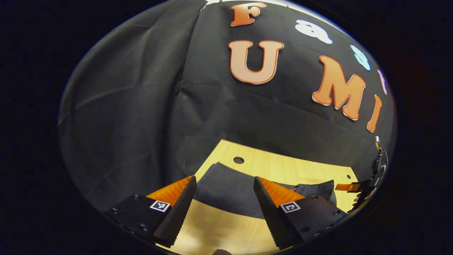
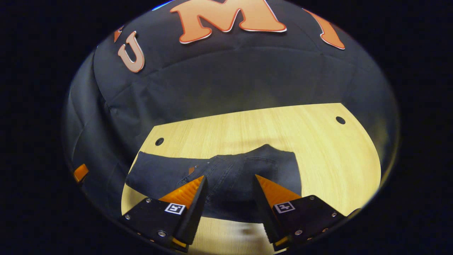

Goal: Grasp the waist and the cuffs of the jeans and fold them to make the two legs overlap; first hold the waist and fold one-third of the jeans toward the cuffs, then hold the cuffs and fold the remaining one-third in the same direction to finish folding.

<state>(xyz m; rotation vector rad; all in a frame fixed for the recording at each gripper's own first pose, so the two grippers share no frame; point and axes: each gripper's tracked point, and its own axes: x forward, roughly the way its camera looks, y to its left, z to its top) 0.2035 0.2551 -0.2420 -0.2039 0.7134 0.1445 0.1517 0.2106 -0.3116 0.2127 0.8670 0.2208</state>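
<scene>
1. Two grippers hang above a pale wooden counter [image 2: 318, 148] with dark jeans [image 2: 226, 173] spread flat on it.
2. From the left gripper view, the left gripper [image 1: 223, 209] has its fingers spread wide apart and holds nothing; it sits over the near edge of the jeans [image 1: 230, 191], with bare counter [image 1: 283, 166] beyond the cloth.
3. One round hole [image 1: 238, 160] in the counter lies just past the far edge of the jeans in that view.
4. At the right edge of the left gripper view, part of the other gripper [image 1: 368, 184] shows near the far end of the jeans.
5. From the right gripper view, the right gripper [image 2: 228, 209] is likewise released, fingers apart and gripping nothing, poised over the wider end of the jeans, where seams and stitching show.
6. Jeans run from that end toward the left of the right gripper view, narrowing to a flat leg near a hole [image 2: 159, 141] in the counter.
7. Black cloth [image 2: 226, 78] forms the wall behind the counter.
</scene>
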